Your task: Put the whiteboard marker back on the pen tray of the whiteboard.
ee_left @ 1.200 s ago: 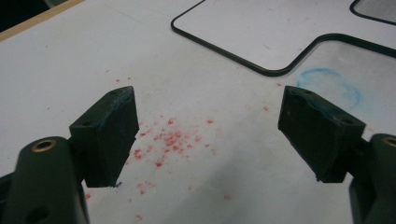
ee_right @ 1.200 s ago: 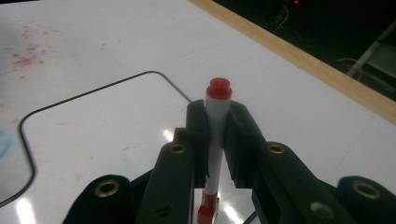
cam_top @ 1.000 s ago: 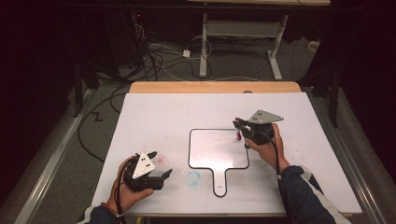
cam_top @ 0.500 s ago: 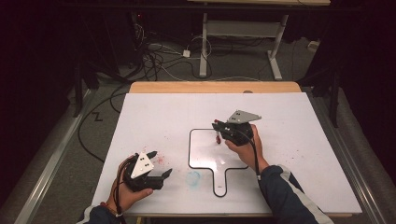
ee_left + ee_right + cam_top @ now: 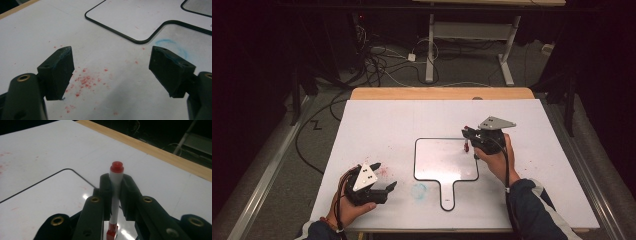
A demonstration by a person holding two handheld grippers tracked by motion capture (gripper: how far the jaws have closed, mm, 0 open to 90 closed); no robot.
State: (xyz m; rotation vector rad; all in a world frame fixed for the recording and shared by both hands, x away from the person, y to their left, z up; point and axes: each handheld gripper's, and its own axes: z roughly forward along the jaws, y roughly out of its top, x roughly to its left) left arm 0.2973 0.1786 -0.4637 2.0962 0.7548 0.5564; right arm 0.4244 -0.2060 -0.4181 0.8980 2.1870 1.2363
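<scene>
My R gripper (image 5: 116, 195) clamps red marker (image 5: 115, 195) upright, hovering at whiteboard (image 5: 437, 162) upper-right edge, frame centre. Step: positioning to write. Next: lower tip onto board. L gripper (image 5: 111, 72) wide, idle.

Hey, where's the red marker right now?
The red marker is clamped upright in the right gripper, over the right edge of the small whiteboard in the high view.

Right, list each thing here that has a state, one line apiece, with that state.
Right tool: shut on the marker, above the board's right edge.
Marker: clamped upright, red end on top.
Left tool: open, nothing between its jaws.
Board: flat on the table, mostly wiped, faint red traces.
Table: red specks and a blue smudge near the left tool.
</scene>
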